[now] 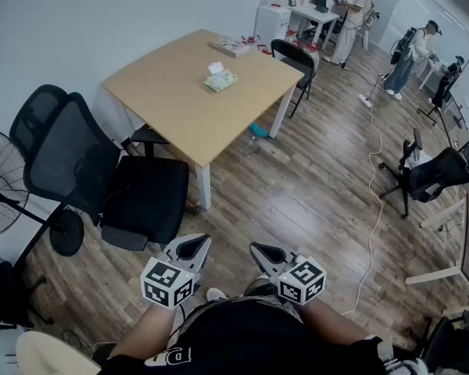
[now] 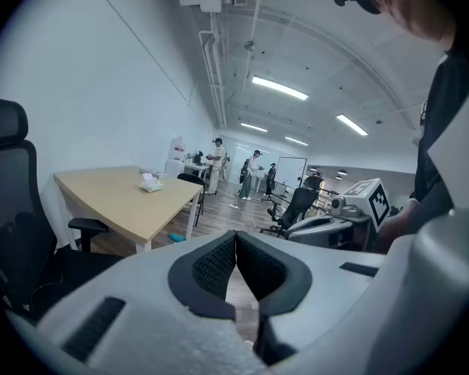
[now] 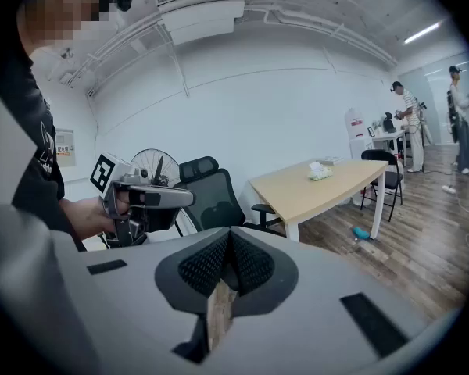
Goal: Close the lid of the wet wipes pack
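Observation:
The wet wipes pack (image 1: 220,80) lies on the far half of the wooden table (image 1: 180,100), pale green, with its white lid flap standing up. It shows small in the left gripper view (image 2: 149,183) and in the right gripper view (image 3: 320,173). Both grippers hang low by the person's body, well short of the table. The left gripper (image 1: 196,245) has its jaws pressed together with nothing between them (image 2: 236,237). The right gripper (image 1: 260,251) is likewise shut and holds nothing (image 3: 230,237). Each gripper sees the other beside it.
A black office chair (image 1: 102,178) stands at the table's near left corner, with a floor fan (image 1: 0,186) beside it. A black chair (image 1: 295,58) sits at the table's far right. A book (image 1: 233,47) lies at the far edge. A white cable (image 1: 373,209) runs across the floor; people stand at the back.

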`<state>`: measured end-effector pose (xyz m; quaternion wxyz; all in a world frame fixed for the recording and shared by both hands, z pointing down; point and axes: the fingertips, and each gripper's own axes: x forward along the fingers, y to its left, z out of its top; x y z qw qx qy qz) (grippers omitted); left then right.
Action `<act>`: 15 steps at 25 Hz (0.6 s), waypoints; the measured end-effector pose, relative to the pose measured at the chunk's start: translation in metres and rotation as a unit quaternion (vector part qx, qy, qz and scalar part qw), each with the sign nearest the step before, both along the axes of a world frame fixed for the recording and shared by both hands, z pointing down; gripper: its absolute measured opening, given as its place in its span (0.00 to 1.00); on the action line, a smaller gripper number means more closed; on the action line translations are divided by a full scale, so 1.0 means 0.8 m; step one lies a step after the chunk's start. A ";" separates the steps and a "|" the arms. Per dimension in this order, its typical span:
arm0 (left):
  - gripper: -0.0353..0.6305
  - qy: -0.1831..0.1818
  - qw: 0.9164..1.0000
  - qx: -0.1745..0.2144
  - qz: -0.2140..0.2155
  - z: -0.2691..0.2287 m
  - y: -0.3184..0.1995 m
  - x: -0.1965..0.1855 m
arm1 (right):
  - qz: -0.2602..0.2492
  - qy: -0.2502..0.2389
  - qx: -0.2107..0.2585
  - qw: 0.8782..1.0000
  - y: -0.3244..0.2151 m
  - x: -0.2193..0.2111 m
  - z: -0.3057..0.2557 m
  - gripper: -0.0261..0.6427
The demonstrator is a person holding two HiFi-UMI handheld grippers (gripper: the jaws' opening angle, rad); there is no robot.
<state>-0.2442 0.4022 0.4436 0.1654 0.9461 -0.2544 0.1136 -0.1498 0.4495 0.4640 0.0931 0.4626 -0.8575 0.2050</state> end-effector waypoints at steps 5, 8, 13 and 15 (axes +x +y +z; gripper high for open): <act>0.08 0.014 1.000 -0.010 -0.004 -0.004 -0.006 -0.004 | -0.005 0.001 0.005 1.000 -0.005 -0.007 -0.005 0.05; 0.08 0.012 1.000 -0.008 -0.005 -0.002 -0.007 -0.006 | -0.005 0.003 0.004 1.000 -0.005 -0.008 -0.002 0.05; 0.08 0.009 1.000 -0.005 -0.002 -0.002 -0.006 -0.004 | -0.001 0.004 0.001 1.000 -0.004 -0.006 -0.001 0.05; 0.08 0.009 1.000 -0.005 -0.002 -0.001 -0.006 -0.002 | 0.002 0.005 0.006 1.000 -0.004 -0.004 -0.003 0.05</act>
